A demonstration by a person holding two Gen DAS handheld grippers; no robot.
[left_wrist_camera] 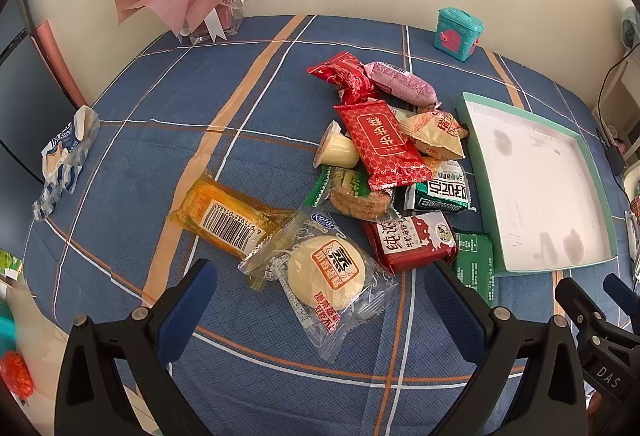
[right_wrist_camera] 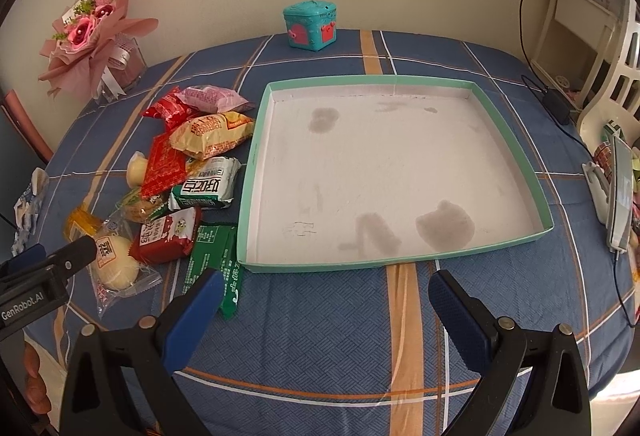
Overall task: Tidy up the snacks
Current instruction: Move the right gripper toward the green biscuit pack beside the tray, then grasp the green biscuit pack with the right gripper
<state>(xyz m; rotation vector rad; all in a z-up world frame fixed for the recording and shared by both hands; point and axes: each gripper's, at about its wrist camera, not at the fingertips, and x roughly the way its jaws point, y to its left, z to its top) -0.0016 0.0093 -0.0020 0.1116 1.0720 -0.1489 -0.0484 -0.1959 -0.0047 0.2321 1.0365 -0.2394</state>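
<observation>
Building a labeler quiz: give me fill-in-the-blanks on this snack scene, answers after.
1. The green-rimmed tray holds ____ snacks.
2. The round bun lies between the fingers of the ____ gripper.
3. The right gripper holds ____.
4. The teal box stands near the wall, ____ the tray.

Missing words: no; left; nothing; behind

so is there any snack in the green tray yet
No, the green tray holds nothing but its stained white floor, and the snack pile lies on the tablecloth beside it.
</observation>
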